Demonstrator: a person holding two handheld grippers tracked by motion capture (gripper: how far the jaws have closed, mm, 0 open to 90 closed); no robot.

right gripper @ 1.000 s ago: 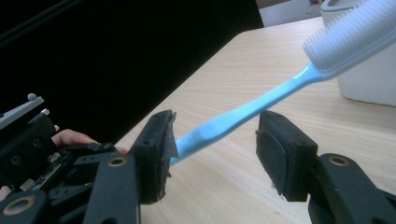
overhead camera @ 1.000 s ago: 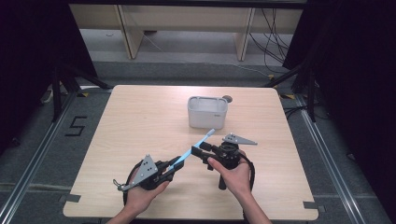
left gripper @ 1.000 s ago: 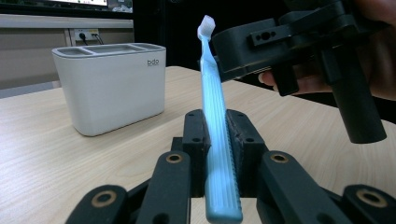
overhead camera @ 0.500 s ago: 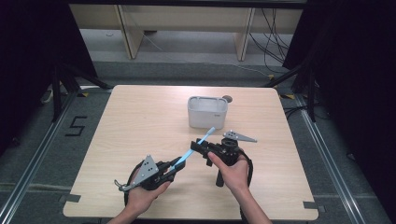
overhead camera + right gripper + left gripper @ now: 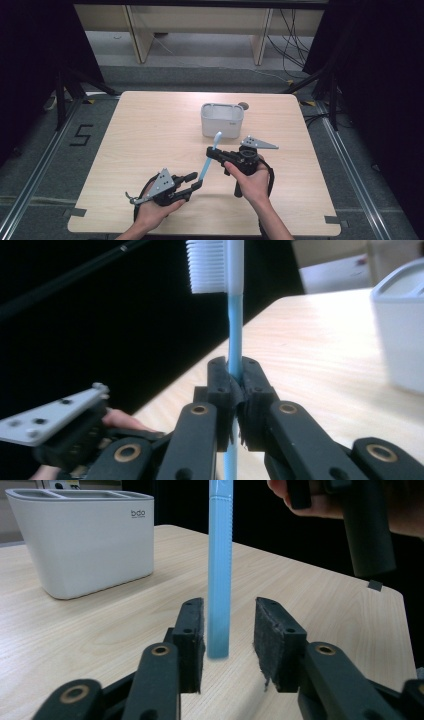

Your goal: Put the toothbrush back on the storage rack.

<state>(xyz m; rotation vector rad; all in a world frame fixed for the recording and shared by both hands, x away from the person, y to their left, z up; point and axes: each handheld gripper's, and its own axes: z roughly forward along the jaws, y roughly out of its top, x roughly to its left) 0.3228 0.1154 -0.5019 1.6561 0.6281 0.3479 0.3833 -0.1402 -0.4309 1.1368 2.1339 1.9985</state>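
A light blue toothbrush (image 5: 206, 163) with white bristles (image 5: 207, 265) slants above the wooden table (image 5: 150, 130), head toward the far side. My right gripper (image 5: 211, 154) has just been closing and is shut on its thin neck (image 5: 234, 315), pads (image 5: 250, 385) pressed together around it. My left gripper (image 5: 195, 180) has just been opening. Its jaws stand apart around the handle's end (image 5: 220, 570), which lies close by the left pad (image 5: 192, 630), with a gap to the other pad. A white bin (image 5: 222, 128) stands just beyond.
The white bin (image 5: 90, 545) has inner compartments, and a small dark round thing (image 5: 244, 105) lies behind it. The right hand's gripper handle (image 5: 367, 530) hangs near the table's corner. Low shelving (image 5: 200, 25) stands beyond the far edge.
The right gripper's jaws have closed on the toothbrush's neck. The left gripper's jaws have opened off the handle. Both hands stay about where they were.
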